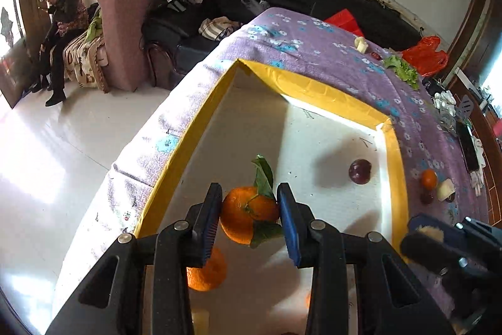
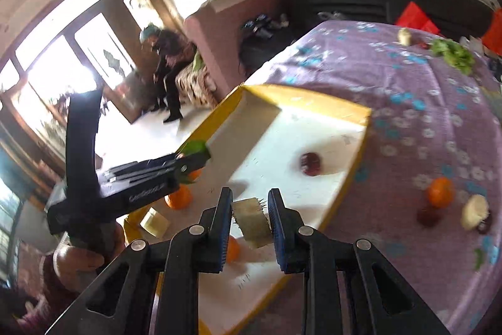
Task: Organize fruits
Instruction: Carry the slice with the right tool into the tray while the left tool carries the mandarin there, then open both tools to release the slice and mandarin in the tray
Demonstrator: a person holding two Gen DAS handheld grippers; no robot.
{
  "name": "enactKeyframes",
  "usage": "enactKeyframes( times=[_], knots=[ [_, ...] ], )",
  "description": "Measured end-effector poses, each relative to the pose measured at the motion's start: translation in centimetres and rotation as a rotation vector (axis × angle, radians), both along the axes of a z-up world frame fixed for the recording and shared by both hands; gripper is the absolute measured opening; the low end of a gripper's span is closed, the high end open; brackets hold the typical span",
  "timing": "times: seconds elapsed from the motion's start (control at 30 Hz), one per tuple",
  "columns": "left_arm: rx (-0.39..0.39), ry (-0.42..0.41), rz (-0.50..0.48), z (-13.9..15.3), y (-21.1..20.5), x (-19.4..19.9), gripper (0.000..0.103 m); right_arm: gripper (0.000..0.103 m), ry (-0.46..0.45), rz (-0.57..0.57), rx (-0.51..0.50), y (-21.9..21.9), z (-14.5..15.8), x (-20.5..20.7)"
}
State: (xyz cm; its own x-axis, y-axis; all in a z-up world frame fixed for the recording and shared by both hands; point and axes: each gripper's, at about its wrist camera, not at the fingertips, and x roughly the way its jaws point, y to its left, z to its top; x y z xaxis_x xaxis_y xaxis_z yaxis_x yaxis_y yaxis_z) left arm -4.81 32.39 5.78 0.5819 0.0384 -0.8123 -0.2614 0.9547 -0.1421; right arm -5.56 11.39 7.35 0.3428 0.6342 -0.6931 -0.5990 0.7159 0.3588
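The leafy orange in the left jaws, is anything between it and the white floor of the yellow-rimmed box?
Nothing visible blocks it. The leafy orange hangs over bare white floor of the box. A second orange lies below and left of it, and a dark purple fruit sits well off to the right.

Tray (image 1: 313, 90): white floor mostly bare at the middle and far end; one plum (image 1: 360, 171) near the right wall. Near end crowded: oranges (image 1: 207, 272), pale block (image 2: 153, 223). Yellow walls ring it on all sides. Table (image 1: 313, 52): purple cloth open beyond the tray; fruit cluster (image 2: 439, 192) just right of it, lettuce (image 1: 403, 69) at the far edge.
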Motion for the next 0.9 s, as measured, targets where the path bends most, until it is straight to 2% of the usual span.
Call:
enactKeyframes(
  times=[0.1, 0.2, 0.37, 0.43, 0.6, 0.73, 0.9],
  knots=[
    [-0.018, 0.028, 0.021, -1.0, 0.7, 0.4, 0.035, 0.027, 0.003, 0.025, -0.075, 3.3, -2.4, 0.1],
    [-0.037, 0.044, 0.045, -1.7, 1.5, 0.6, 0.036, 0.027, 0.038, 0.033, -0.097, 4.8, -4.1, 0.7],
    [-0.068, 0.032, 0.069, -1.5, 2.3, -0.1, 0.038, 0.027, 0.022, 0.047, -0.146, 6.7, -5.2, 0.8],
    [-0.052, 0.014, 0.077, -0.8, 2.4, -0.6, 0.054, 0.027, 0.000, 0.047, -0.158, 7.0, -5.1, 0.8],
    [-0.022, -0.061, 0.116, 2.0, 2.4, -2.9, 0.071, 0.028, -0.039, 0.053, -0.150, 6.4, -3.7, -0.2],
    [-0.041, -0.125, 0.136, 4.1, 1.7, -4.9, 0.083, 0.039, -0.076, 0.030, -0.109, 4.4, -1.8, -1.1],
    [-0.045, -0.164, 0.107, 5.5, -0.8, -7.0, 0.085, 0.043, -0.122, -0.028, -0.078, 0.7, 0.0, -2.0]
  ],
)
